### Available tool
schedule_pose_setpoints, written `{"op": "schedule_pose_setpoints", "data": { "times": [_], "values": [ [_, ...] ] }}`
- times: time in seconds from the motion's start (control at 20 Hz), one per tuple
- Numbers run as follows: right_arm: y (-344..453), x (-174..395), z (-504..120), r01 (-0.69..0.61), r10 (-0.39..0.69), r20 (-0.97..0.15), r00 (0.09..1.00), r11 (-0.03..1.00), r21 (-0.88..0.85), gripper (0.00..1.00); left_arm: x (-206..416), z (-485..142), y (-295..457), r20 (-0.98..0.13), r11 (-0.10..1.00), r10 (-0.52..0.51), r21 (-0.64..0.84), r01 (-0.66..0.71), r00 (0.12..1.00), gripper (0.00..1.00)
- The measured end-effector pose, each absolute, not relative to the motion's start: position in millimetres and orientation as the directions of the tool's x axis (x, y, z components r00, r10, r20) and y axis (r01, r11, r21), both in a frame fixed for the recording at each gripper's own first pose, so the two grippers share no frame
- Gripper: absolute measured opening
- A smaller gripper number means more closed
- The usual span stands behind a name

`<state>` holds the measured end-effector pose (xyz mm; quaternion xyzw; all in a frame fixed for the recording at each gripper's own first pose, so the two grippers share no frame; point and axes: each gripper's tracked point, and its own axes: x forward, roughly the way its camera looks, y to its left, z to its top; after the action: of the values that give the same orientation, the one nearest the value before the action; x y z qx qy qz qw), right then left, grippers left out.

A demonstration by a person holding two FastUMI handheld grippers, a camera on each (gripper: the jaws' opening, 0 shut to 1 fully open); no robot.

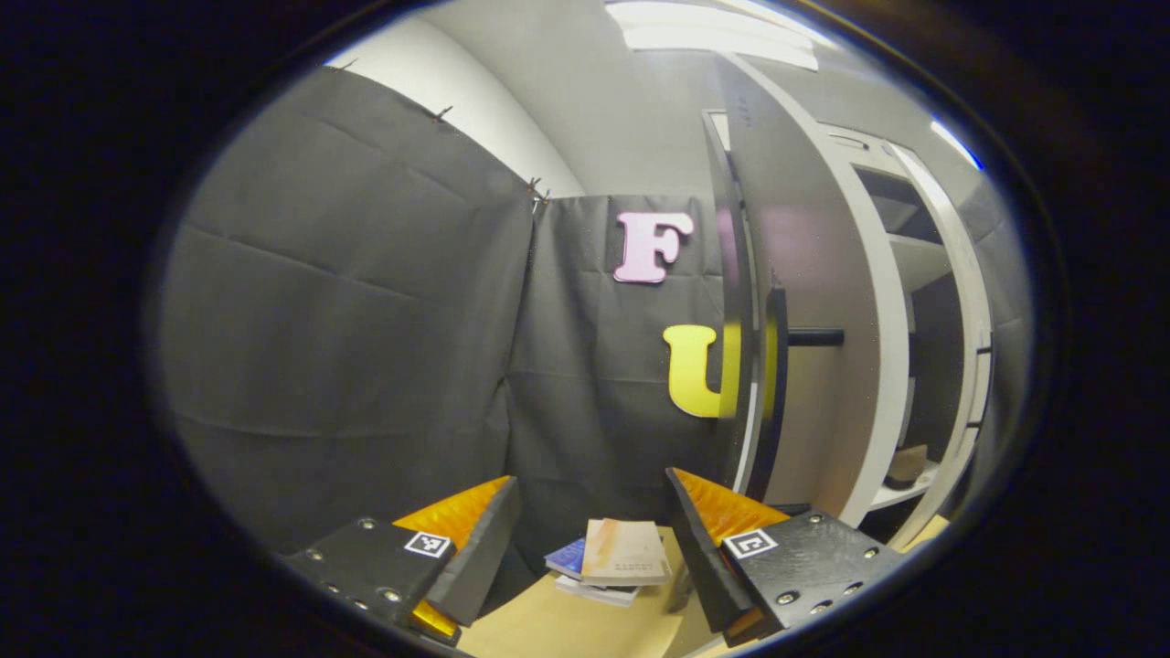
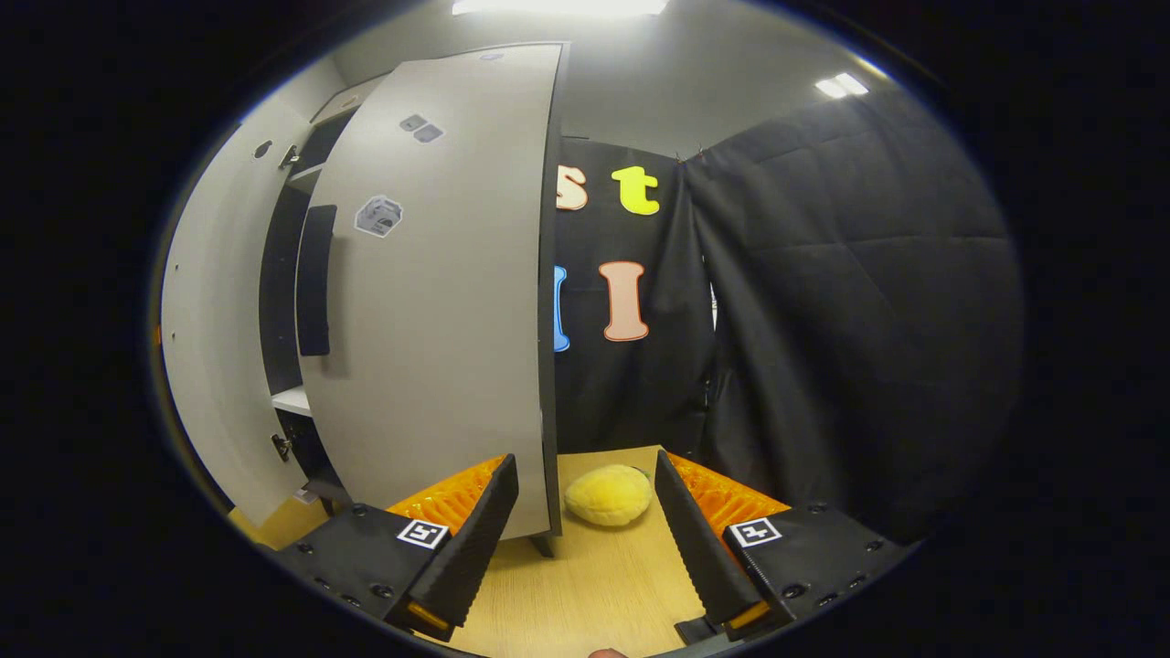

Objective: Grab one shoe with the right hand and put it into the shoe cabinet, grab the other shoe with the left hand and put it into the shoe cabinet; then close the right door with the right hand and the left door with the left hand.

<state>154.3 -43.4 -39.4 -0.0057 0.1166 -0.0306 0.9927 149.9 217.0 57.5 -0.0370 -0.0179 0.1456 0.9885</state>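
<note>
Currently my left gripper (image 1: 592, 539) sits at the bottom of the left gripper view, fingers spread apart and holding nothing. Between them, farther off, a small stack of books (image 1: 614, 560) lies on the wooden floor (image 1: 558, 626). The left door (image 1: 800, 302) stands open at centre right, the shoe cabinet (image 1: 923, 302) beyond it; a shoe (image 1: 907, 464) rests on a low shelf, lower right.

My right gripper (image 2: 585, 535) is likewise spread and empty at the bottom of the right gripper view. The right door (image 2: 448, 302) stands open, left of centre. A yellow plush toy (image 2: 609, 494) lies between the fingers, beside the door's edge.
</note>
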Motion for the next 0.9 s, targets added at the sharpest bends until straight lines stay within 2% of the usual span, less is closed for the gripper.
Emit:
{"op": "schedule_pose_setpoints", "data": {
  "times": [0.1, 0.15, 0.25, 0.3, 0.5, 0.7, 0.75, 0.85, 0.9],
  "values": [
    [-40.9, 154.4, -42.3, 0.054, -0.056, -0.234, 0.971, 0.998, -0.016, 0.95, 149.1, 60.8, 206.0, 0.029, 0.964, 0.263, -0.054, -0.261, 0.964, 0.94],
    [-38.7, 154.2, -42.7, 0.049, -0.051, -0.235, 0.971, 0.999, -0.015, 0.92, 147.8, 62.5, 194.0, 0.03, 0.969, 0.244, -0.053, -0.242, 0.969, 0.94],
    [-33.7, 151.6, -44.3, 0.034, -0.035, -0.238, 0.971, 0.999, -0.007, 0.96, 148.7, 61.6, 174.4, 0.031, 0.976, 0.211, -0.061, -0.209, 0.977, 0.91],
    [-29.8, 149.8, -43.2, 0.027, -0.027, -0.234, 0.972, 1.0, -0.003, 0.96, 150.2, 63.3, 167.1, 0.033, 0.979, 0.194, -0.064, -0.191, 0.981, 0.94],
    [-25.3, 146.0, -44.4, 0.015, -0.017, -0.234, 0.972, 1.0, -0.01, 0.96, 154.1, 67.5, 136.6, 0.038, 0.99, 0.123, -0.08, -0.12, 0.992, 0.94],
    [-25.2, 140.6, -47.4, 0.021, -0.02, -0.245, 0.969, 1.0, 0.003, 0.96, 159.2, 66.8, 113.3, 0.039, 0.993, 0.081, -0.092, -0.077, 0.996, 0.9],
    [-26.0, 139.0, -47.2, 0.026, -0.024, -0.245, 0.969, 1.0, 0.004, 0.96, 160.3, 68.8, 104.5, 0.039, 0.994, 0.07, -0.091, -0.067, 0.997, 0.94],
    [-29.6, 136.3, -47.8, 0.036, -0.035, -0.245, 0.969, 0.999, 0.002, 0.95, 164.6, 70.8, 88.7, 0.045, 0.995, 0.043, -0.087, -0.04, 0.998, 0.91],
    [-30.9, 135.0, -47.5, 0.04, -0.039, -0.246, 0.969, 0.999, 0.003, 0.95, 168.0, 72.4, 79.9, 0.048, 0.996, 0.028, -0.085, -0.024, 0.998, 0.94]
  ]
}}
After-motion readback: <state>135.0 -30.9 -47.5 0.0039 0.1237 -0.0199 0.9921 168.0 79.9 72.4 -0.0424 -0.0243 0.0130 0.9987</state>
